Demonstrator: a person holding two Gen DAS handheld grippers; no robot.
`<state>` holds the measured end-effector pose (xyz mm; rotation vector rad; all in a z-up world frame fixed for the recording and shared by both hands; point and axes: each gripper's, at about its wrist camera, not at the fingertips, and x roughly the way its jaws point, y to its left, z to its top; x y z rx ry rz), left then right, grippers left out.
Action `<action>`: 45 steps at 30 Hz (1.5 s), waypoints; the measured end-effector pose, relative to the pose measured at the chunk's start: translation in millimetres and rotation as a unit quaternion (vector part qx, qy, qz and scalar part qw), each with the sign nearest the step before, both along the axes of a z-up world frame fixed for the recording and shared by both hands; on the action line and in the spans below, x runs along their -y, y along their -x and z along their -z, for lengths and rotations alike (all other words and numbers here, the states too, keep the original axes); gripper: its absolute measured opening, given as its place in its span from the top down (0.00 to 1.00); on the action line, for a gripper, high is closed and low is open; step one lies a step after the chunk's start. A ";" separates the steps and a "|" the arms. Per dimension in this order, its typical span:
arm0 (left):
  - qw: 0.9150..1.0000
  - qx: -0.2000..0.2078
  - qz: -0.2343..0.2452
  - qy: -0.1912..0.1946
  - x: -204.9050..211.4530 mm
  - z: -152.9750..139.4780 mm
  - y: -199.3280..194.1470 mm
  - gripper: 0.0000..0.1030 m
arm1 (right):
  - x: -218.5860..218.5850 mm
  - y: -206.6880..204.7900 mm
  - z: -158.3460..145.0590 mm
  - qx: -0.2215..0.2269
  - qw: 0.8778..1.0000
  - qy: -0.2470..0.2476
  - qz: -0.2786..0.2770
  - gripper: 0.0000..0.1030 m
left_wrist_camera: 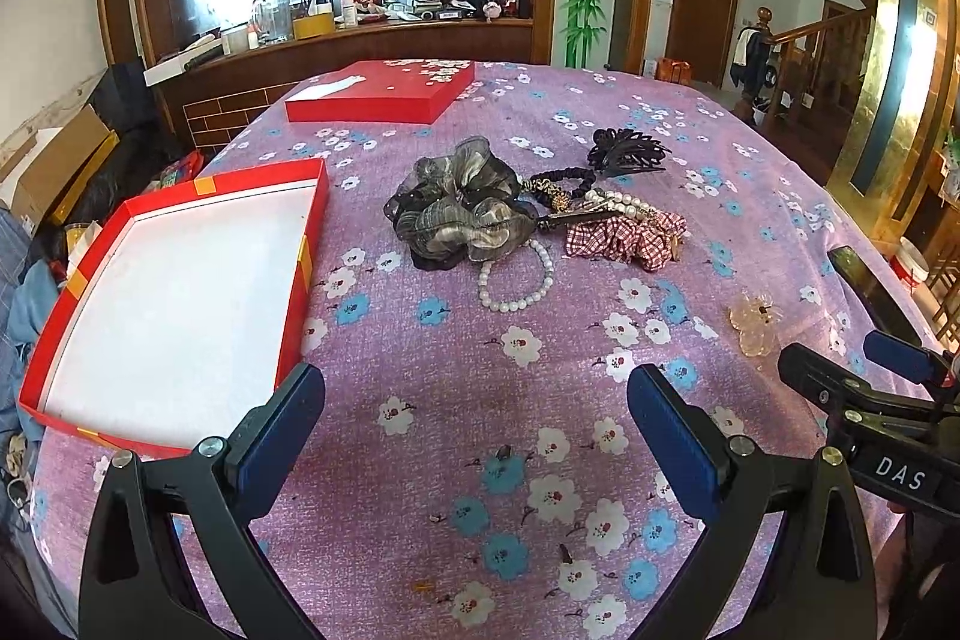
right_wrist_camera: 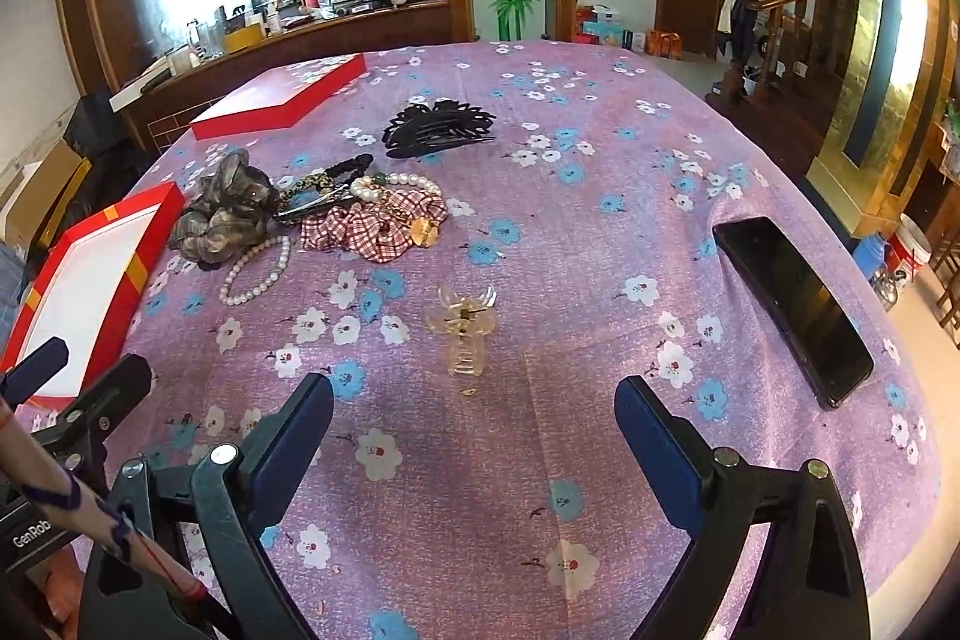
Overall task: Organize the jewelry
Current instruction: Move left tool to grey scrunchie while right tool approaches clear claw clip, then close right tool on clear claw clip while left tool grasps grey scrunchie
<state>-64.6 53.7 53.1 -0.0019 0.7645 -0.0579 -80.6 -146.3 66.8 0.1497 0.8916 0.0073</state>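
Note:
On the purple floral cloth lies a heap of accessories: a grey organza scrunchie (left_wrist_camera: 462,205), a white pearl bracelet (left_wrist_camera: 516,280), a red plaid scrunchie (left_wrist_camera: 624,235), a black claw clip (left_wrist_camera: 627,151) and a pearl strand (left_wrist_camera: 621,202). A clear amber claw clip (right_wrist_camera: 465,325) lies apart, just ahead of my right gripper (right_wrist_camera: 474,421), which is open and empty. My left gripper (left_wrist_camera: 477,409) is open and empty, short of the heap. The open red box (left_wrist_camera: 174,298) with a white inside lies to its left and holds nothing.
The red box lid (left_wrist_camera: 384,91) lies at the far side of the table. A black phone (right_wrist_camera: 792,301) lies near the right edge. Beyond the table stand a wooden counter with clutter, a door and a staircase.

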 end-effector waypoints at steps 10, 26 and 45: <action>1.000 -0.009 0.007 0.012 -5.3 0.9 -4.5 0.02 | 29.1 -7.0 -3.1 -0.009 0.998 -0.065 0.014 0.25; 0.999 -0.009 0.025 0.032 -34.7 -5.9 -11.9 0.08 | 13.5 -53.6 27.9 -0.054 0.996 -0.064 -0.006 0.37; 0.987 -0.104 0.002 0.124 -64.1 -8.0 -119.0 0.22 | 33.8 -51.3 34.8 -0.019 0.996 -0.091 0.004 0.84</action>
